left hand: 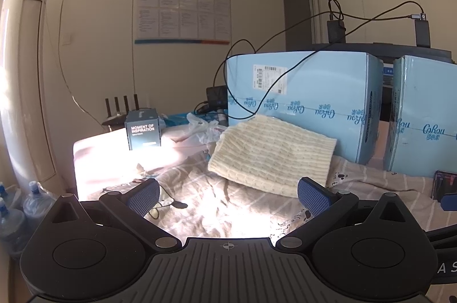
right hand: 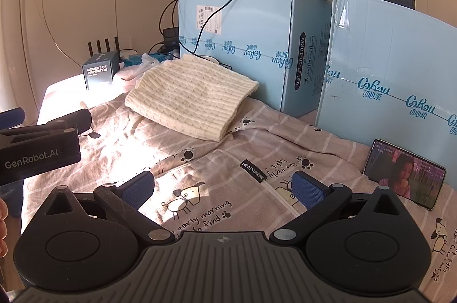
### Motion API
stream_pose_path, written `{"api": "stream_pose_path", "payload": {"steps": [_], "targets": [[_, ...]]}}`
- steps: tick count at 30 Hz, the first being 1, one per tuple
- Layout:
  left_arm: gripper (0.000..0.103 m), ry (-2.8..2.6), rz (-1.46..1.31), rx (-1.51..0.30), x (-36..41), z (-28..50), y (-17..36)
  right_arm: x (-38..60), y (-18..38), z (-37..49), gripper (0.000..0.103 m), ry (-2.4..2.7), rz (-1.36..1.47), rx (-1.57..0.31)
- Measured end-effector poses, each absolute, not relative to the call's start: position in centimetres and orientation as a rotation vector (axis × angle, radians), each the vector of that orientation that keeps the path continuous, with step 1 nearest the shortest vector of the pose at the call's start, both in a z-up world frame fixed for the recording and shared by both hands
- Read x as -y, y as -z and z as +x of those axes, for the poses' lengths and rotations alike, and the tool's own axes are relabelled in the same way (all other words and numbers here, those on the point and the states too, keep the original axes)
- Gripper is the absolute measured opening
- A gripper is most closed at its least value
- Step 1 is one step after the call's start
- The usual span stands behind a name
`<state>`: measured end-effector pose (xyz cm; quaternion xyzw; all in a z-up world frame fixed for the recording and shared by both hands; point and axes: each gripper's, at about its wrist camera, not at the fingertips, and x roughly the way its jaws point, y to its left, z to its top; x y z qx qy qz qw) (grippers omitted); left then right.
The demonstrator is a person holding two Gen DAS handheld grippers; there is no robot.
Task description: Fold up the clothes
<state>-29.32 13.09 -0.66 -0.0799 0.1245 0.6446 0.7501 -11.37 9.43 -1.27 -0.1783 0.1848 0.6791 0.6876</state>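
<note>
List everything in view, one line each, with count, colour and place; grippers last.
knit sweater: 1, cream, folded on the bed against the boxes
bedsheet: 1, beige with cartoon print, covers the bed
cardboard boxes: 2, light blue, behind the sweater
small box: 1, dark grey-blue, far left of the bed
phone: 1, screen lit, propped at the right box
router: 1, black, behind the small box
water bottles: several, clear, on the floor at left
left gripper: open, empty
right gripper: open, empty

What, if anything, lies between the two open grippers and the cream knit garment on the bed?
Nothing visible blocks either one. Only bare patterned bedsheet lies between the left gripper, the right gripper and the folded cream knit garment. The phone sits off to the right, out of the path.
</note>
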Motion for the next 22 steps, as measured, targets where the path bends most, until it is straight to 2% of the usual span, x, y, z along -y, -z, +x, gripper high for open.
{"api": "stream_pose_path", "payload": {"steps": [22], "targets": [[0.103, -1.408, -0.18, -0.282, -13.2, -29.24, 0.92, -9.94, 1.88, -11.14, 0.103, -1.512, -0.413, -0.436]]}}
